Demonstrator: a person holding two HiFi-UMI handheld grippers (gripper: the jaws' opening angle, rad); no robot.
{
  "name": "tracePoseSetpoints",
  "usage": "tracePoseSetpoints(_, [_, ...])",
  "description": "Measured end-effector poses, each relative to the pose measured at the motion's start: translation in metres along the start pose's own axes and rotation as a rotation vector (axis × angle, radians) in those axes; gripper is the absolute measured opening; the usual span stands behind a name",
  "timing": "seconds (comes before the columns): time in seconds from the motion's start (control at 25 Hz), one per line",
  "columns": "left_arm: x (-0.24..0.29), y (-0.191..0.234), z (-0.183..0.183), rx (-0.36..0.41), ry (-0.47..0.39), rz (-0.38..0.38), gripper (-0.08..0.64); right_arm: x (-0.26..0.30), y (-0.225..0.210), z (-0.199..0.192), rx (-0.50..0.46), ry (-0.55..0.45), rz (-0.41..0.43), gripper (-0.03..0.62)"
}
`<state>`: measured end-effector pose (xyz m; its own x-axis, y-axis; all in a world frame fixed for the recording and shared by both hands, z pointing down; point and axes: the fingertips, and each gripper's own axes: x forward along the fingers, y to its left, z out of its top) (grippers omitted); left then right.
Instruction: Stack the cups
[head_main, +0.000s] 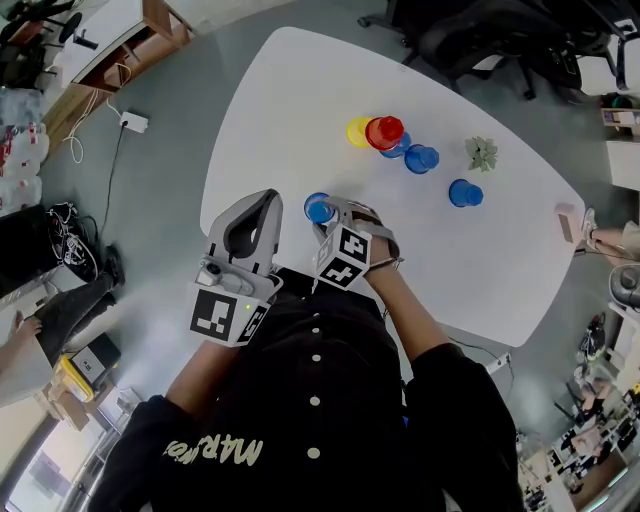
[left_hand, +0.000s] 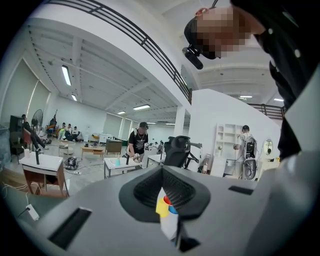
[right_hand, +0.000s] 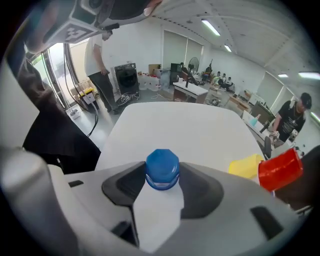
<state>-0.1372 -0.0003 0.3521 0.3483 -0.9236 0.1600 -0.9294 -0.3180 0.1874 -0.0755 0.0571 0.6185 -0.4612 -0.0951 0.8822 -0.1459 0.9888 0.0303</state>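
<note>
Right gripper (head_main: 330, 212) is down at the near edge of the white table (head_main: 290, 110), jaws clamped on a blue cup (right_hand: 162, 169), a pad against each side. Left gripper (head_main: 262, 200) hangs just to its left, jaws drawn together, nothing between them. Farther across, a yellow cup (head_main: 356, 131) and a red cup (head_main: 385, 131) sit touching. To their right stand two more blue cups (head_main: 421, 157), near a small plant (head_main: 481, 152).
</note>
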Motion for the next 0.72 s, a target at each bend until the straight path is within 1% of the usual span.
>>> tracePoseSetpoints(0.08, [0.000, 0.000, 0.001, 0.001, -0.001, -0.003, 0.011, -0.005, -0.001, 0.001, 0.012, -0.003, -0.007, 0.213])
tracePoseSetpoints(0.2, [0.002, -0.002, 0.004, 0.000, -0.004, -0.013, 0.011, -0.023, -0.010, 0.000, 0.064, -0.018, -0.015, 0.213])
tracePoseSetpoints(0.28, [0.006, -0.006, 0.005, -0.001, -0.009, -0.027, 0.011, -0.038, -0.022, -0.008, 0.102, -0.018, -0.030, 0.213])
tracePoseSetpoints(0.4, [0.011, -0.012, 0.007, 0.002, -0.011, -0.050, 0.011, -0.065, -0.048, -0.029, 0.175, -0.001, -0.061, 0.213])
tracePoseSetpoints(0.52, [0.016, -0.016, 0.006, 0.000, -0.010, -0.064, 0.011, -0.092, -0.080, -0.053, 0.239, 0.017, -0.111, 0.213])
tracePoseSetpoints(0.72, [0.022, -0.023, 0.006, -0.002, -0.012, -0.083, 0.011, -0.133, -0.129, -0.082, 0.295, 0.037, -0.199, 0.213])
